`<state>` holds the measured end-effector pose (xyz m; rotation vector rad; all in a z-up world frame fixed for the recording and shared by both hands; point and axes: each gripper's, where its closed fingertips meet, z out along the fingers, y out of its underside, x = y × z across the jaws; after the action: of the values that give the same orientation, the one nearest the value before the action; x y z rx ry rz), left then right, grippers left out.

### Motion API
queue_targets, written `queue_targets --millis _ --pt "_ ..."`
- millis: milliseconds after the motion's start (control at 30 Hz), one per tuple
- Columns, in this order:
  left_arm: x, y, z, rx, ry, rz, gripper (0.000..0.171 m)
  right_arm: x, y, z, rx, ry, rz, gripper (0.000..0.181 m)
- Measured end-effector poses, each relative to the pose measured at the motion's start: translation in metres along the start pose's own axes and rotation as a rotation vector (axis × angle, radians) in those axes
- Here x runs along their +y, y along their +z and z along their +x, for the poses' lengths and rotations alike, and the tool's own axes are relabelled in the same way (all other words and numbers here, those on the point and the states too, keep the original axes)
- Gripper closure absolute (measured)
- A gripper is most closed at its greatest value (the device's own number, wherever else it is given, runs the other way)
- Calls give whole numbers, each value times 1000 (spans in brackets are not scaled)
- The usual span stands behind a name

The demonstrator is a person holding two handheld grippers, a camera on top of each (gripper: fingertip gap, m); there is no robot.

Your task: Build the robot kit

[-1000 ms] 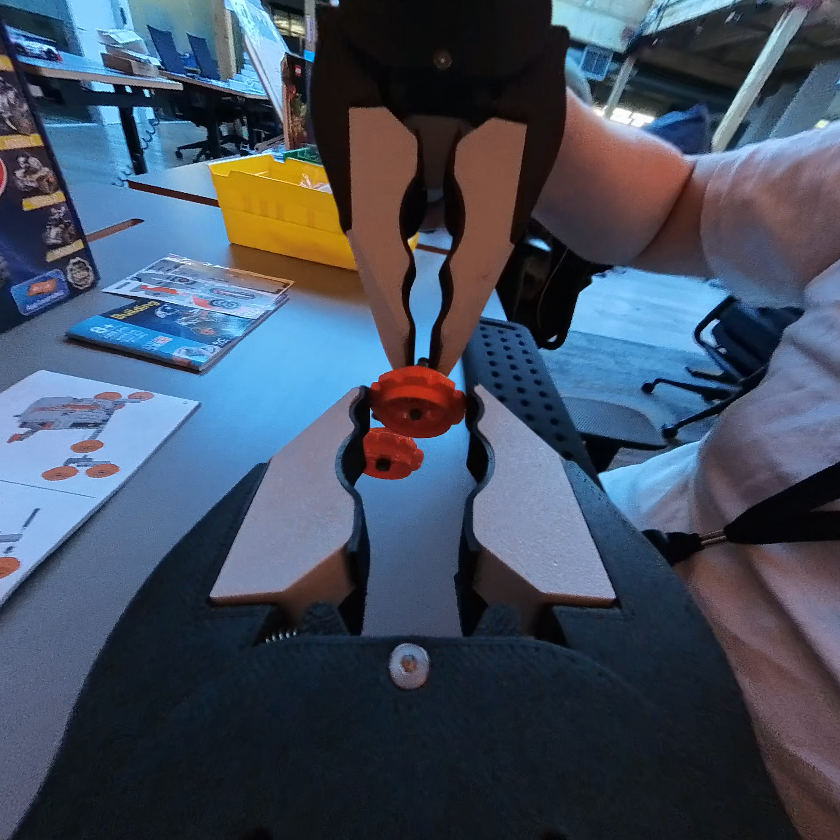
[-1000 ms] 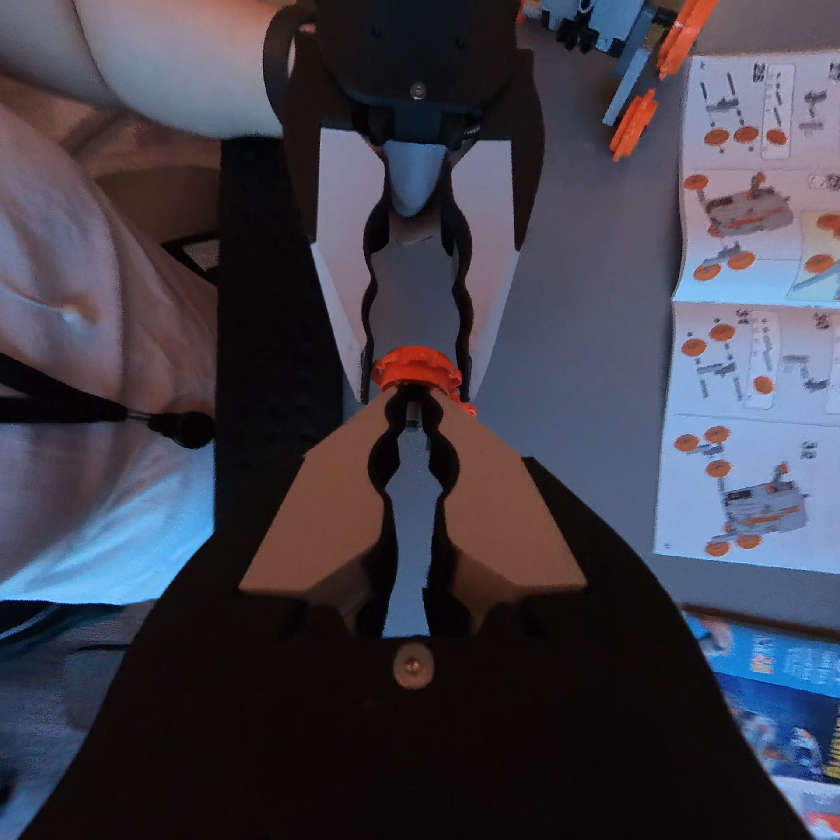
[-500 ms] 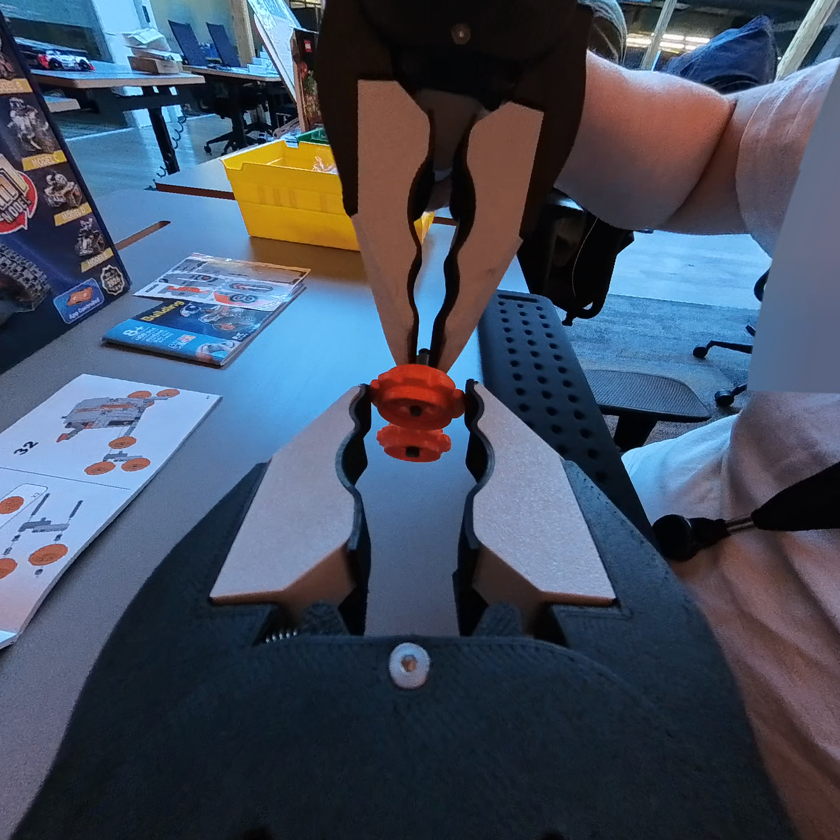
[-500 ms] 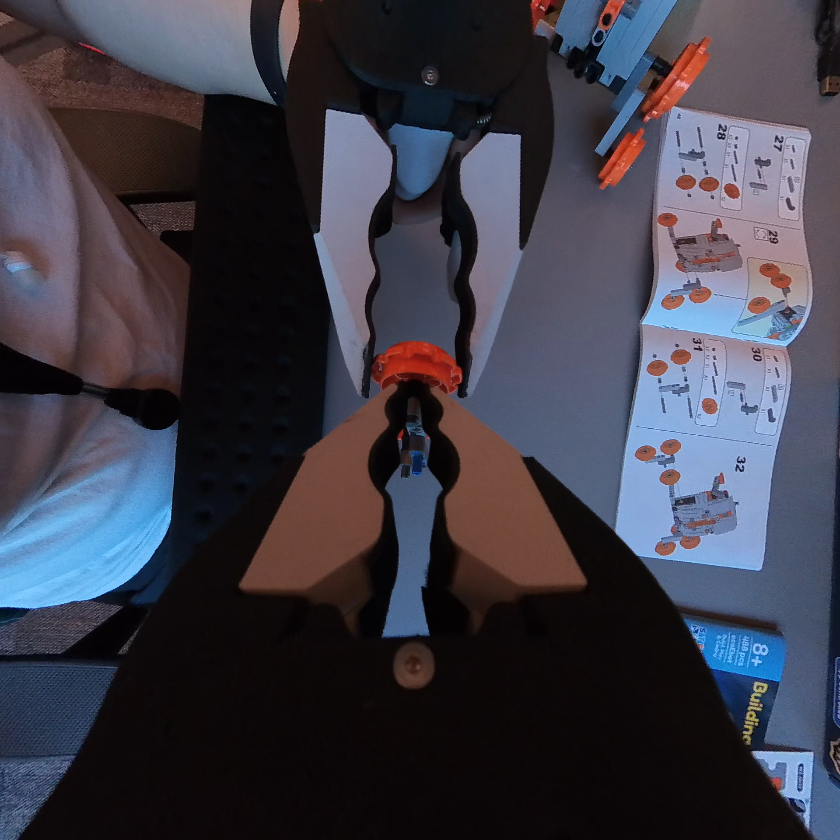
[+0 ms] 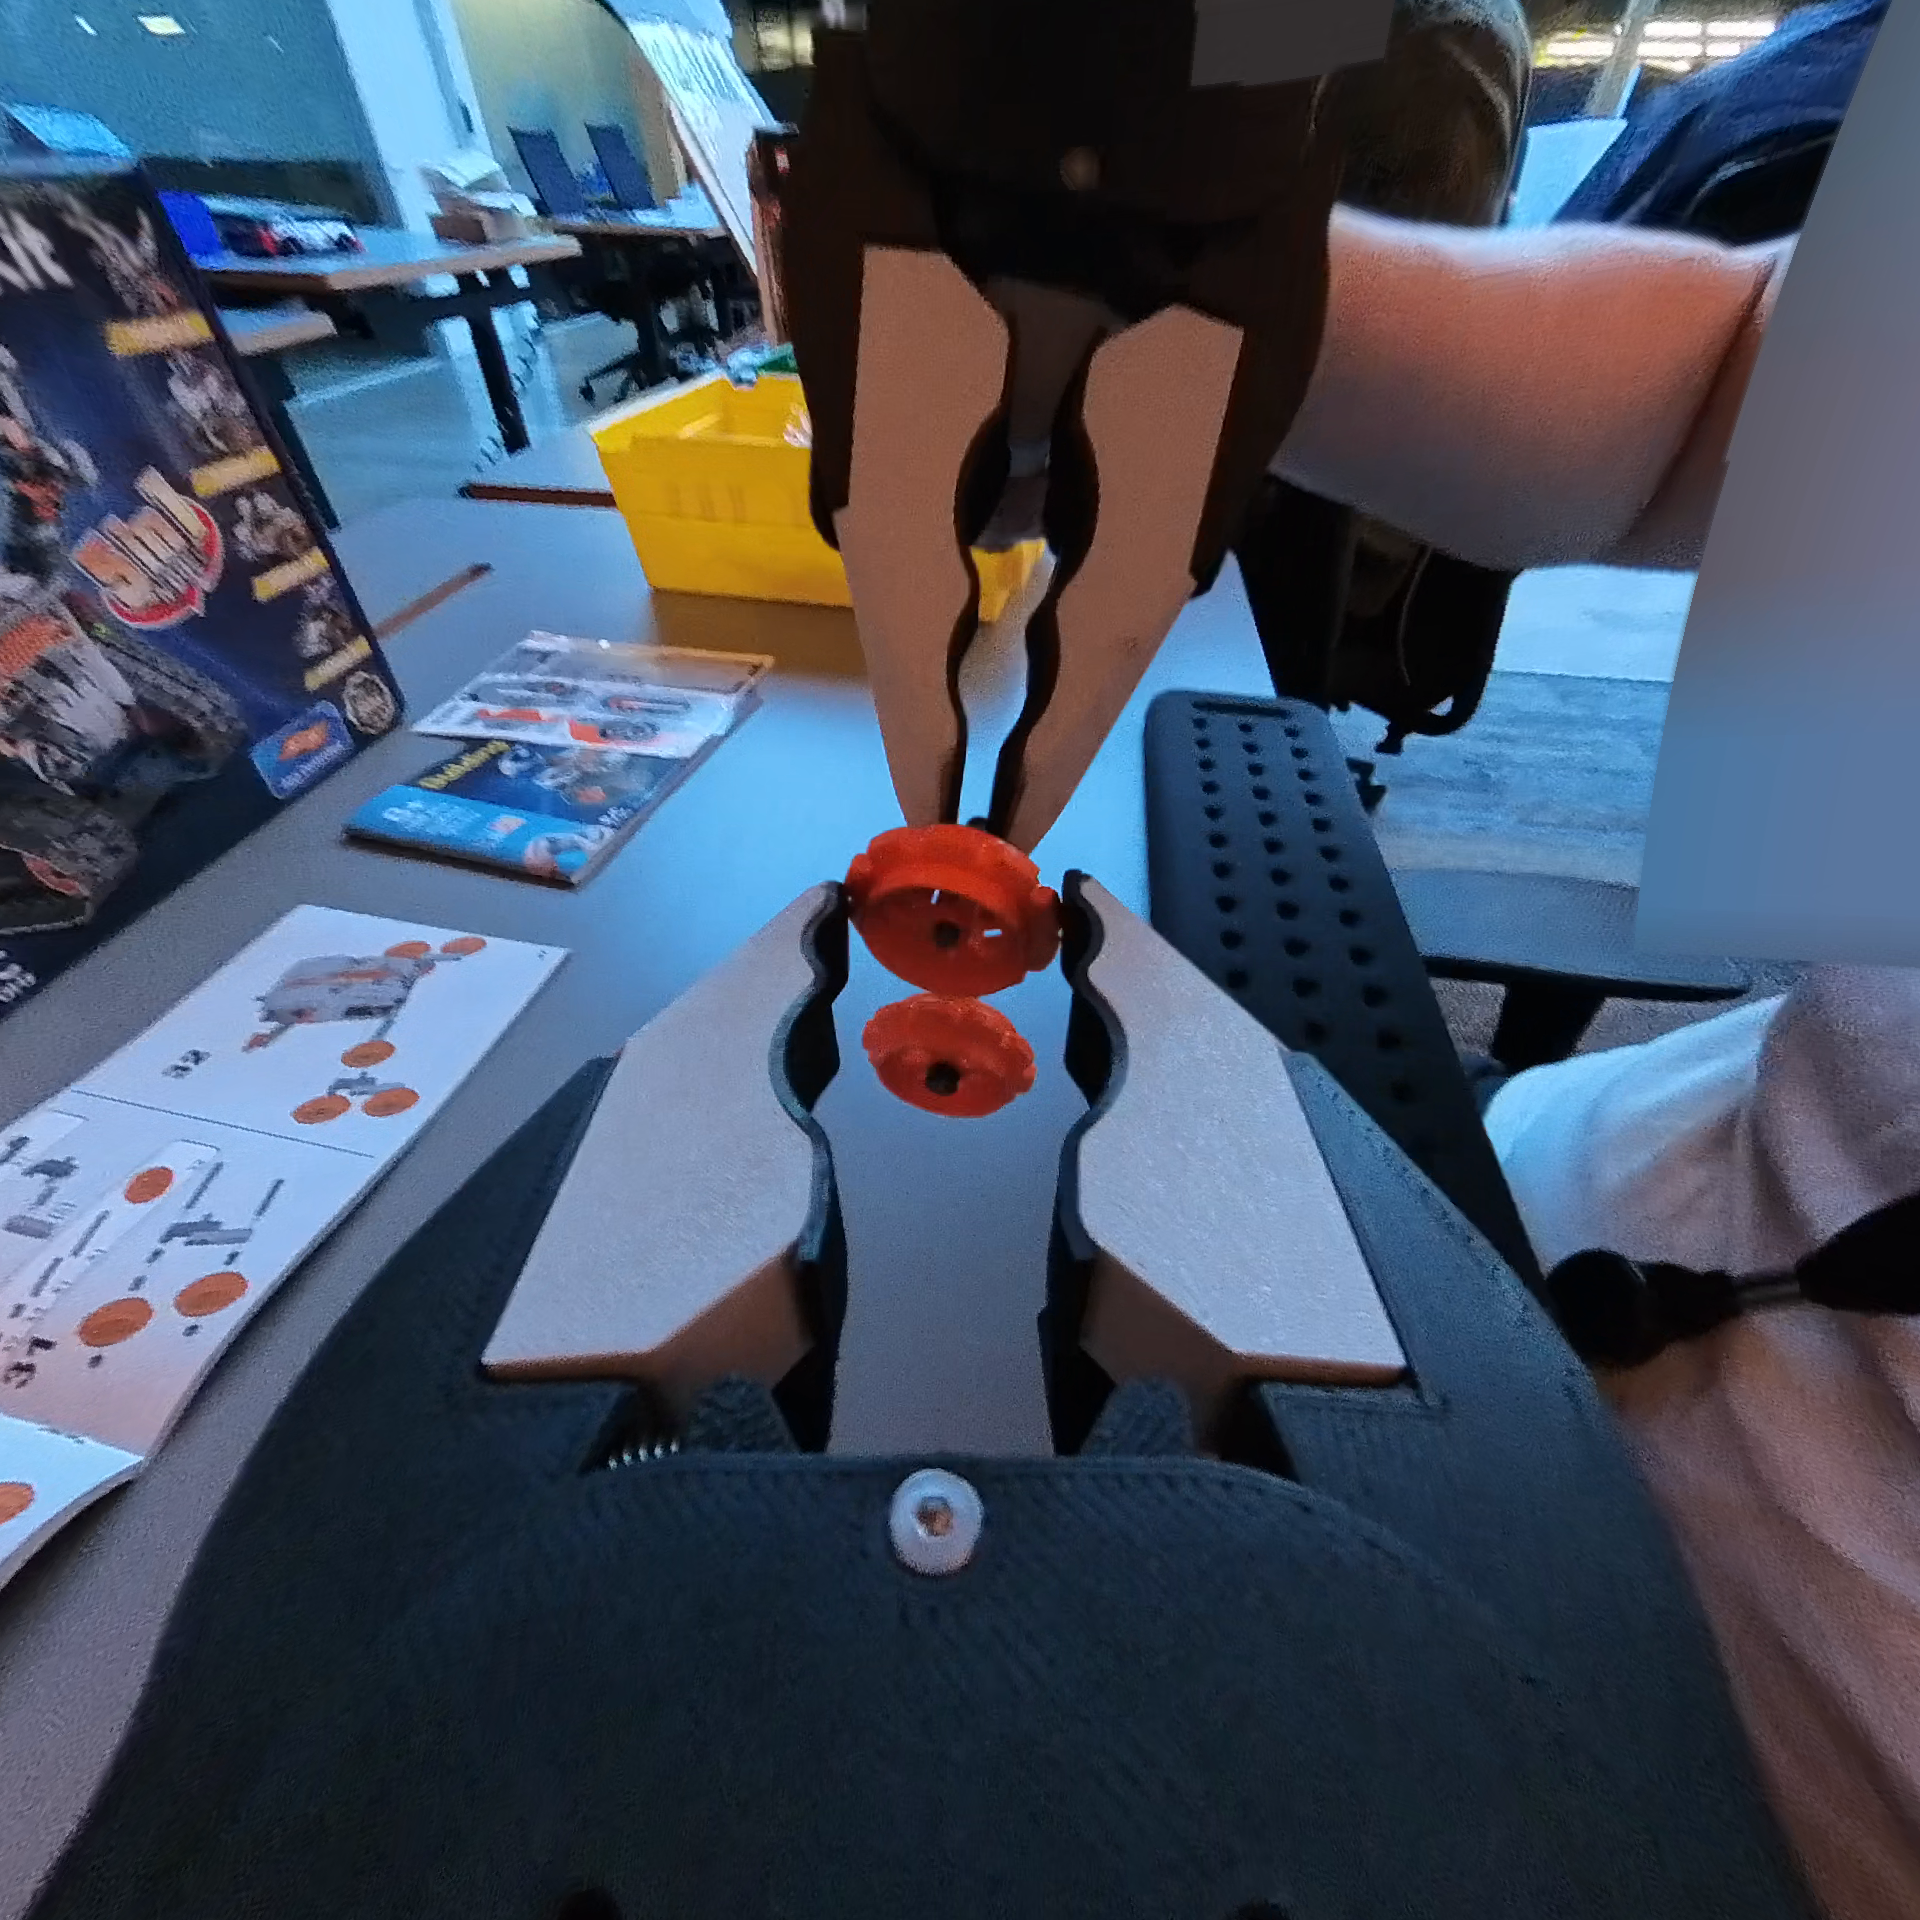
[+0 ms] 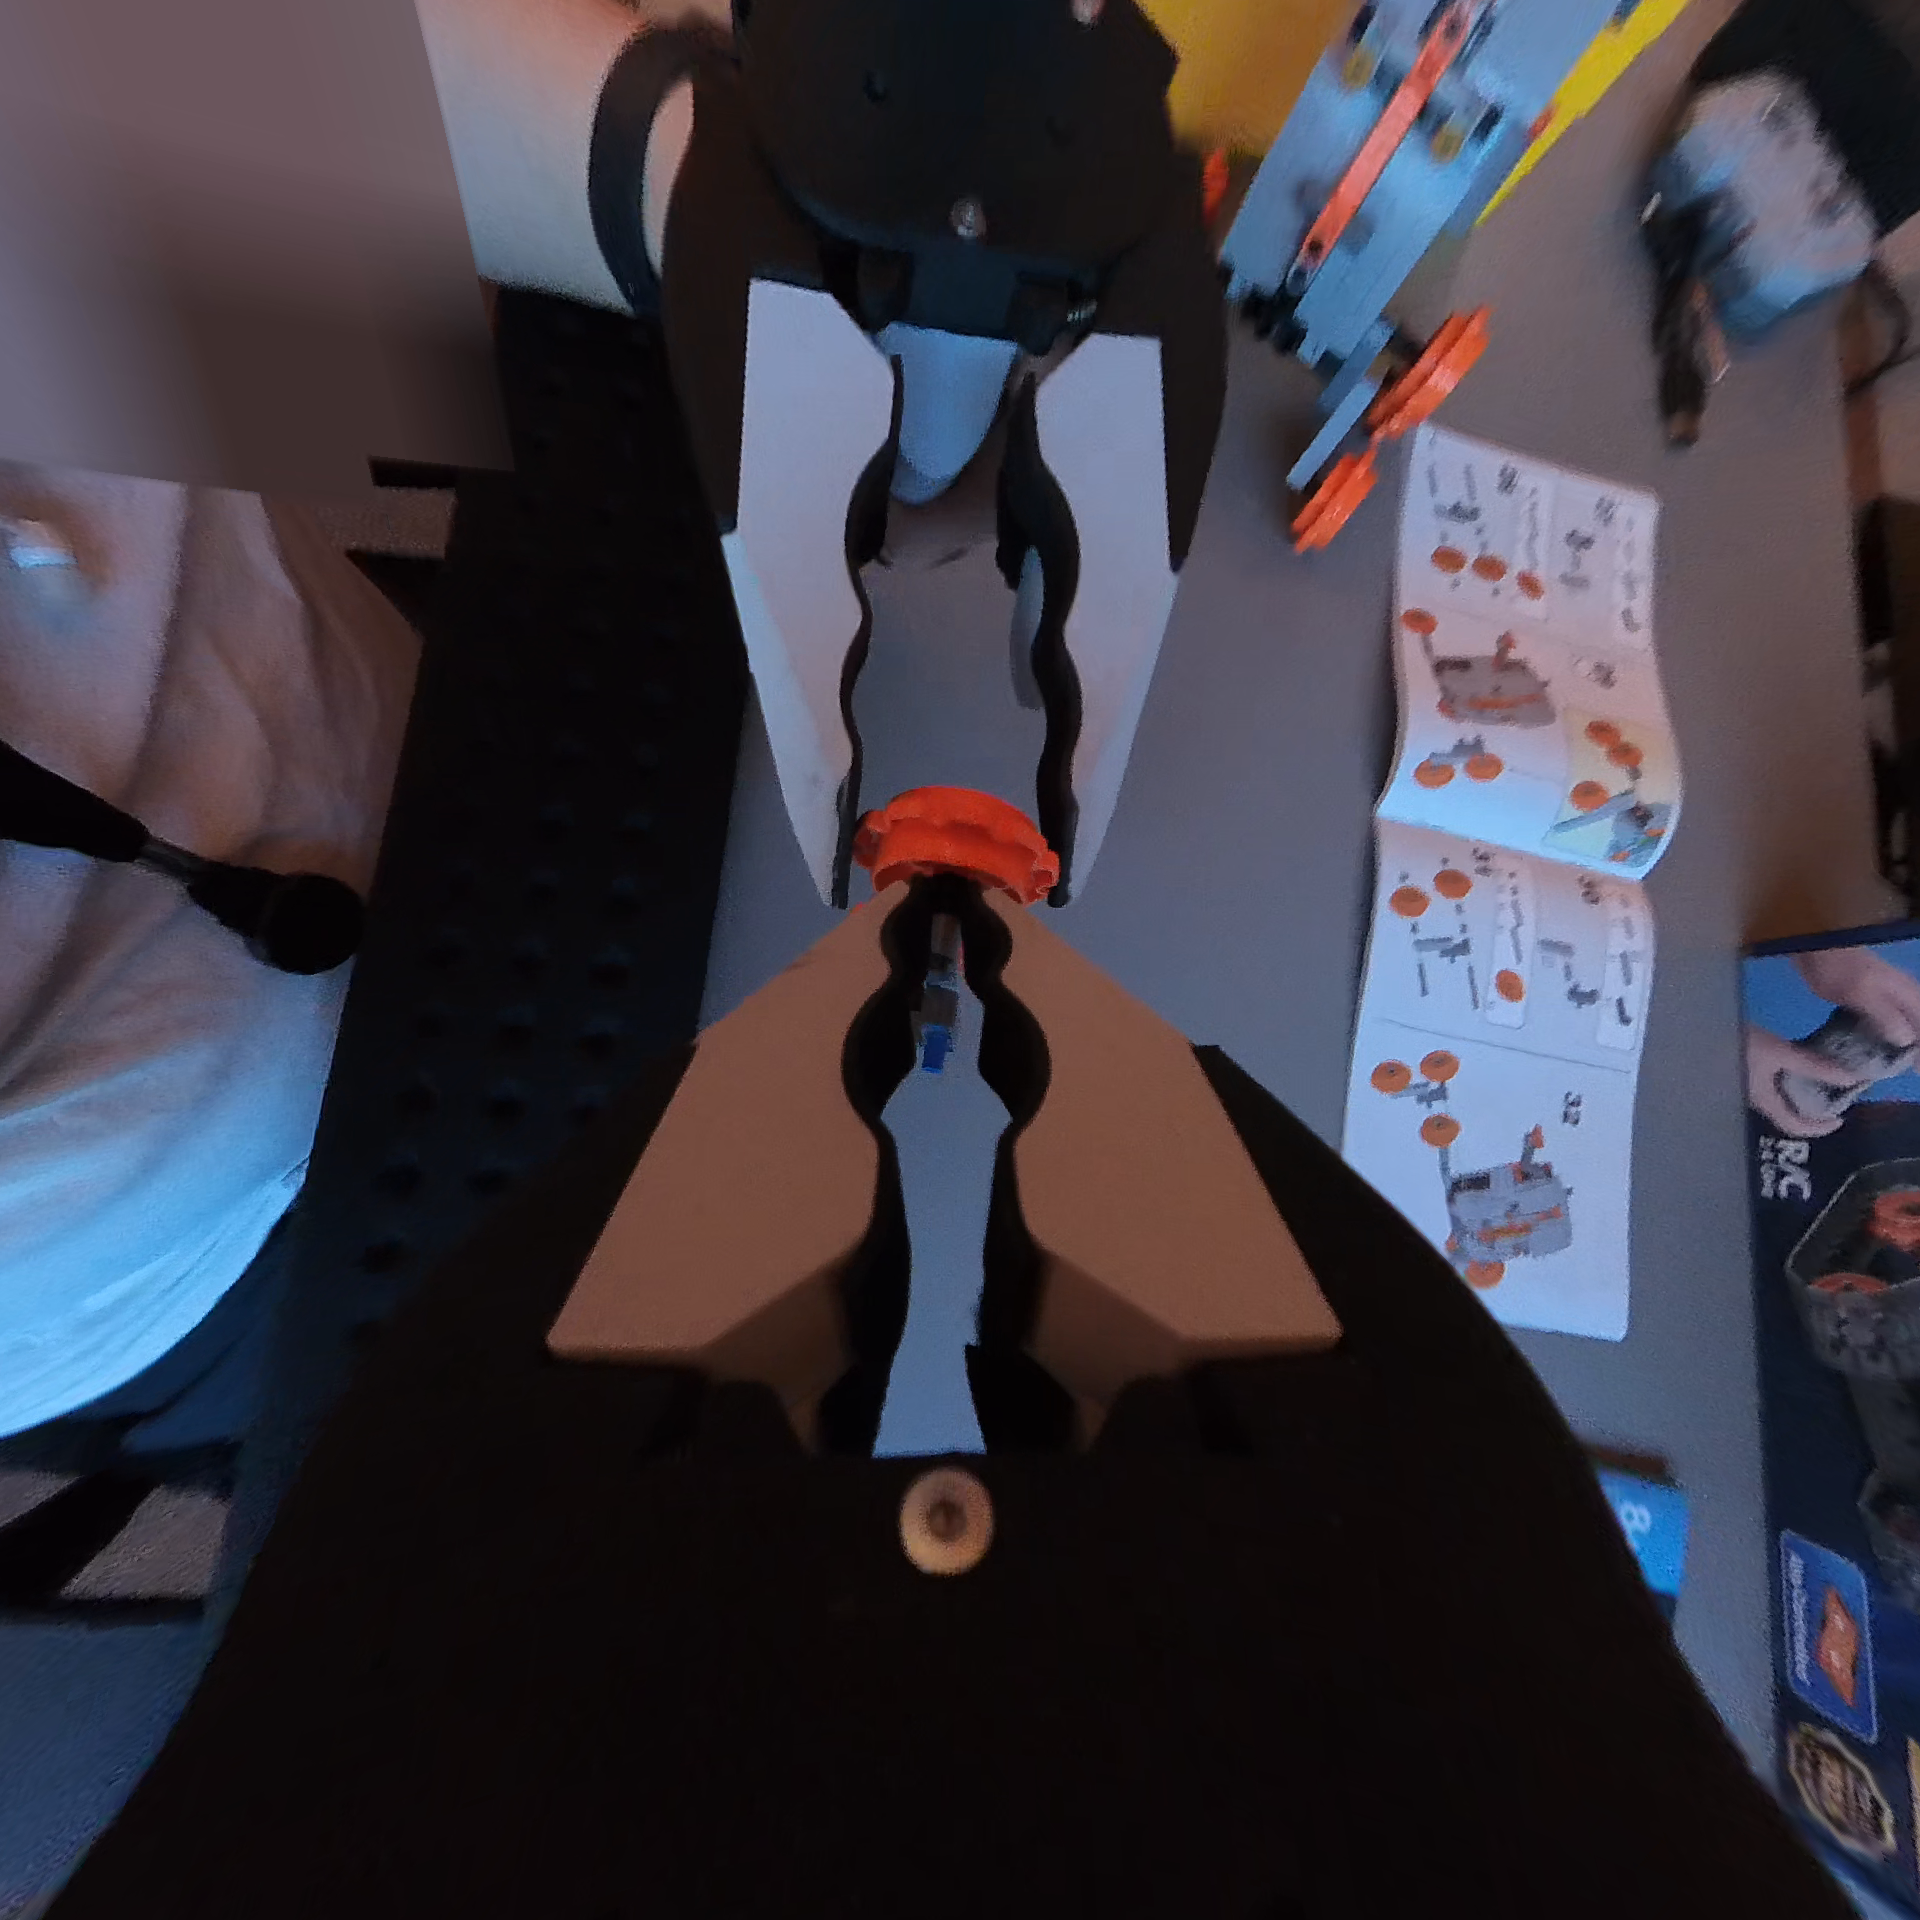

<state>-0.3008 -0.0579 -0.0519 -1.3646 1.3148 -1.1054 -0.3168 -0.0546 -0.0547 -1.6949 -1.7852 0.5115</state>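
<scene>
My left gripper (image 5: 951, 902) is shut on an orange toothed wheel (image 5: 951, 923), gripping its rim with the fingertips above the grey table (image 5: 727, 831). A smaller orange disc (image 5: 948, 1055) shows just below; I cannot tell if it is a reflection or a second wheel. My right gripper (image 6: 940, 920) comes down from above in the left wrist view (image 5: 977, 816). It is shut on a thin dark axle with a grey and blue piece (image 6: 938, 1003), whose end meets the wheel's (image 6: 956, 847) hub. The left gripper (image 6: 951, 883) faces it tip to tip.
A yellow bin (image 5: 727, 488) stands at the back. Open instruction booklets (image 5: 291, 1039) (image 6: 1507, 935) and a toy box (image 5: 156, 571) lie left of the grippers. A grey and orange model vehicle (image 6: 1351, 208) sits beyond. A black perforated chair armrest (image 5: 1278, 883) and a person's arm (image 5: 1507, 384) are close by. Less than 4 cm separates the two grippers' tips.
Both grippers rose together, still tip to tip. The wheel tilted so its face shows in the left wrist view. More of the axle with its blue piece shows between the right fingers.
</scene>
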Motion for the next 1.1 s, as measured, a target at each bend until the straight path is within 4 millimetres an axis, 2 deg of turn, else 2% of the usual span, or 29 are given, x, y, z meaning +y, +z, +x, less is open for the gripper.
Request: queue_targets --millis 100,167,333,433,500,533,700,900,1100 --pt "-13 -2 4 -3 1 76 131 -7 -9 -1 13 1 135 177" --pt "-19 -4 6 24 -28 115 133 -5 -10 -3 29 -6 171 177" --pt "-12 -10 8 43 -25 96 136 -3 -7 -7 58 -20 201 177" --pt "-5 -23 -1 -17 -15 90 147 -3 -7 -7 62 -13 211 177" --pt "-6 -29 3 16 -37 114 167 -3 -8 -6 73 -15 218 177" --pt "-8 -30 5 32 -58 130 166 -3 -8 -6 73 -13 219 177" --pt "-6 -23 4 22 -71 113 161 -6 -8 -4 90 -25 215 177" --pt "-3 -15 8 18 -53 95 170 -7 -6 -4 106 -40 191 176" --pt "-1 -15 8 14 -60 100 169 -6 -3 -4 111 -49 170 177"
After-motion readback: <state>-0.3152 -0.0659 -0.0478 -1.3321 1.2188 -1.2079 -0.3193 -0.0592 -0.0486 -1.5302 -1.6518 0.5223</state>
